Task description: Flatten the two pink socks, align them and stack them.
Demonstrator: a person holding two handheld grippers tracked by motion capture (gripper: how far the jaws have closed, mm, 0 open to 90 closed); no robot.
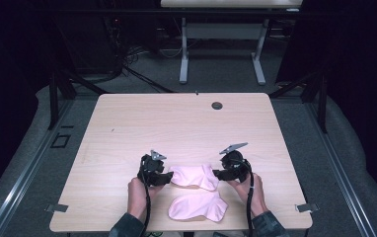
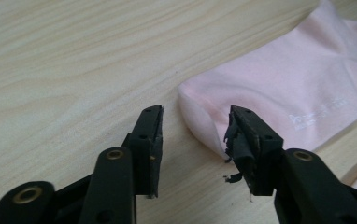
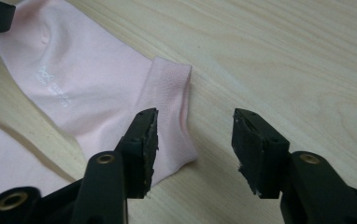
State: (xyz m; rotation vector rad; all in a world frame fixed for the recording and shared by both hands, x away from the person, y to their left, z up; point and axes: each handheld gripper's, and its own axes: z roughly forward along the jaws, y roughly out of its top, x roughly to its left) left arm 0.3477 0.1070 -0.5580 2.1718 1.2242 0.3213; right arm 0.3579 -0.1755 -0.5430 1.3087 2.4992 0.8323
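Note:
Two pink socks lie flat near the table's front edge. The farther sock [image 1: 195, 176] stretches between my two grippers; the nearer sock [image 1: 199, 206] lies just in front of it. My left gripper [image 1: 169, 176] is open at the farther sock's toe end [image 2: 204, 126], which sits between the jaws close to the right one. My right gripper [image 1: 217, 173] is open at the ribbed cuff [image 3: 169, 88], its left jaw over the cuff's edge and its right jaw over bare wood. The nearer sock [image 3: 3, 158] shows at the lower left of the right gripper view.
The wooden table [image 1: 176, 123] has a round cable hole [image 1: 217, 105] near its far edge and metal clips [image 1: 57, 208] at its front corners. Another desk [image 1: 223, 34] stands on the floor beyond. The person's hands hold both grippers from the front edge.

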